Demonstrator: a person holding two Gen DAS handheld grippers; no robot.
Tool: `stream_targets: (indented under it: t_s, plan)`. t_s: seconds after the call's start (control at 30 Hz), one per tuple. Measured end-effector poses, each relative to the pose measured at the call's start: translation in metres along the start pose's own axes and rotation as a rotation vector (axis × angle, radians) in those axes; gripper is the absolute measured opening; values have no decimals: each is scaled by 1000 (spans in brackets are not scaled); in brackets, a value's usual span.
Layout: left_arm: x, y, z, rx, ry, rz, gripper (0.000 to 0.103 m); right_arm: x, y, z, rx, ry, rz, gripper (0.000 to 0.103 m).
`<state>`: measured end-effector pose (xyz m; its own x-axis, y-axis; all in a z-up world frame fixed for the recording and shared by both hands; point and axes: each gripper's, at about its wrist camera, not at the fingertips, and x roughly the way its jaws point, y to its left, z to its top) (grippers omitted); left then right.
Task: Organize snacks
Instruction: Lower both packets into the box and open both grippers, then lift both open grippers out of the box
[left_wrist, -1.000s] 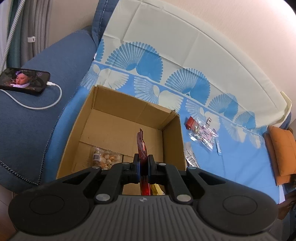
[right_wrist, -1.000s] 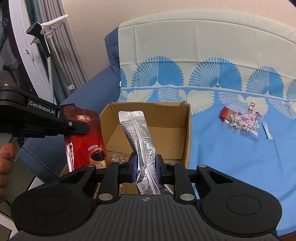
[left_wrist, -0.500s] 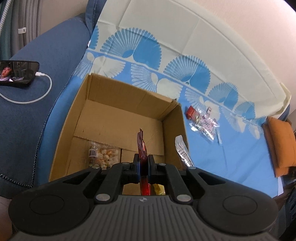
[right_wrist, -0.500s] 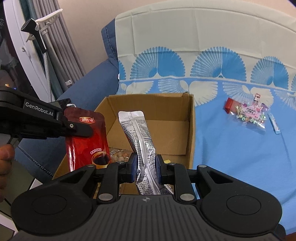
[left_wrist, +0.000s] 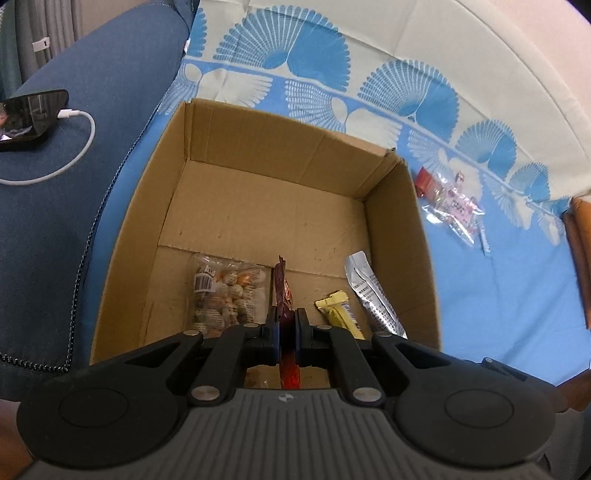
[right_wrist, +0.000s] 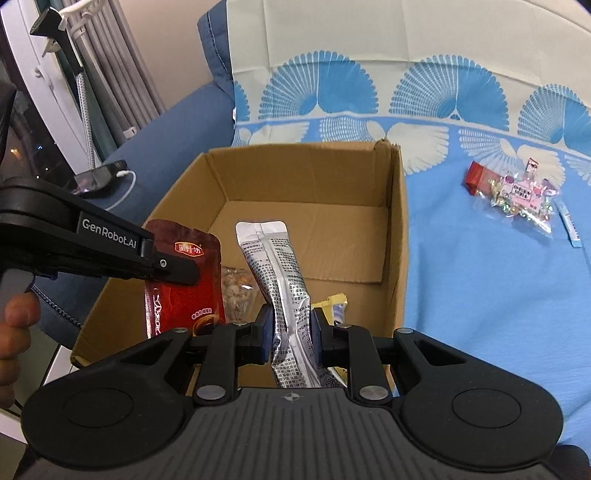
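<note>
— Two packets are up over the open brown cardboard box (left_wrist: 395, 236), one in each of our grippers. What has the left one got?

— Our left gripper (left_wrist: 286, 334) is clenched on the flat dark red pouch (right_wrist: 184, 284) with the gold label. From the left wrist camera we see it edge-on, a thin red strip running straight out between the fingers. From the right wrist camera it shows its broad face, gold-label end uppermost, long axis near upright, above the box's left wall.

— And the right?

— Our right gripper (right_wrist: 291, 332) is grasping the long silver foil sachet (right_wrist: 277, 273) printed with small black text. Its long axis follows the fingers, sealed end pointing away from us and up over the box's inside, with a slight kink at the grip.

— What lies in the box?

— On its floor we see a clear bag of round pale nuts (left_wrist: 225, 295), near the front left, and a yellow wrapped bar (left_wrist: 338, 314) just beside the sachet.

— Anything outside?

— On the blue fan-patterned cloth (right_wrist: 480, 280), well apart from the box to the right, we see a clear bag of wrapped candies with a pink label (right_wrist: 517, 195) touching a small red packet (right_wrist: 476, 177). A black phone on a white cable (left_wrist: 29, 114) lies on the blue sofa at left.
</note>
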<state>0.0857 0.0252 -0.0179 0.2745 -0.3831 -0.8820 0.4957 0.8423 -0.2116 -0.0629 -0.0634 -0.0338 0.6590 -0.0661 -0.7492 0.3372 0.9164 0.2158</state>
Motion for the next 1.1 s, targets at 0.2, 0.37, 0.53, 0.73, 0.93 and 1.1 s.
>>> stream_targets:
  t_s: [0.2,0.37,0.53,0.73,0.93,1.1]
  plan:
    - [5,1,3,9,-9,13,8,11,-1,3,2,14,-3,26]
    - [-2,-5,5,53,-59,88,96,11,-1,7,25,15,-7,66]
    - [-14,4,1,2,-62,97,103,0,1,6,33,21,-10,79]
    - [-31,16,-22,-46,-28,95,103,-26,9,-4,43,27,-7,88]
    - [-61,15,-50,-33,-83,161,103,-58,24,-13,25,-17,-5,91]
    - [-83,14,-68,-13,-115,192,103,-82,34,-23,4,-59,-11,93]
